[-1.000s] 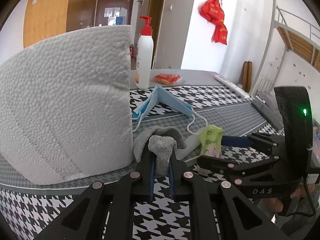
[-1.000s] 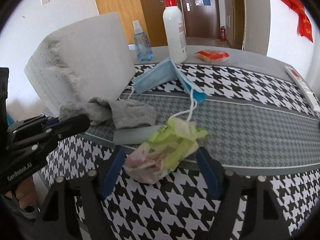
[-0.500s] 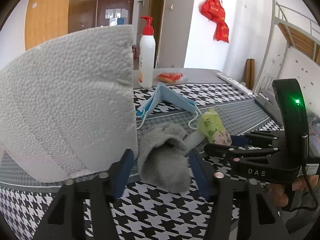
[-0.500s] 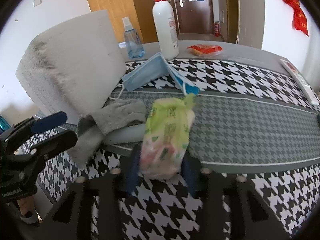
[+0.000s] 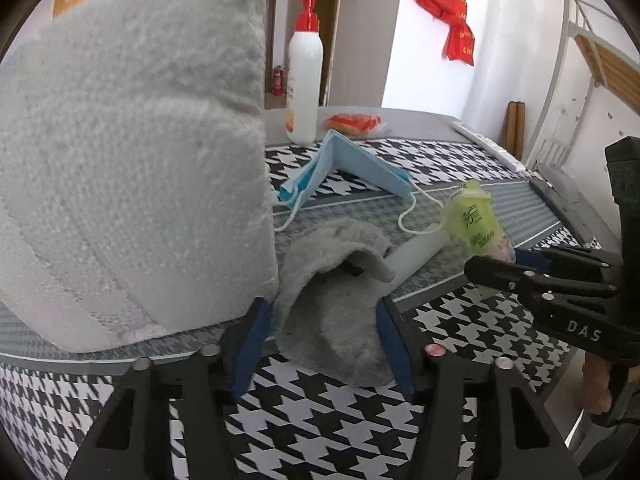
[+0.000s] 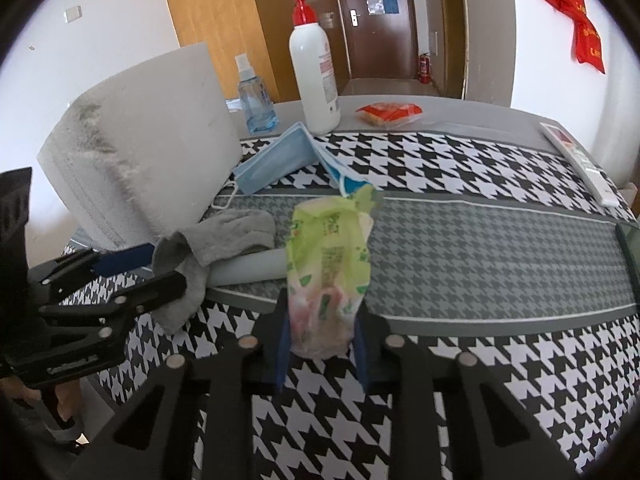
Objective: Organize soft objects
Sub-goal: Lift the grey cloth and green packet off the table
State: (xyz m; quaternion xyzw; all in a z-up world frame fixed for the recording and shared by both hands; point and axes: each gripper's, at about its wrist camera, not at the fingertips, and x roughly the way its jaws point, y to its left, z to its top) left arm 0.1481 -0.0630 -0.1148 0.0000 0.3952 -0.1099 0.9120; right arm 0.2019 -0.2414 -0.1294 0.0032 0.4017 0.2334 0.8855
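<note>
Since a second ago the left gripper [image 5: 322, 344] has let go of the grey cloth [image 5: 336, 304]; its jaws are closing around it beside the paper-towel roll [image 5: 132, 168]. Right gripper [image 6: 322, 346] is closing, pinching the green tissue pack [image 6: 328, 272], by the table's [image 6: 500, 248] front edge; open cloth lies rightward.

My left claw [image 5: 320, 344] no longer pinching the grey cloth [image 5: 336, 320], now closing loosely around it, my right claw [image 6: 322, 344] narrowed from wide onto the green packet [image 6: 328, 276], closing.
</note>
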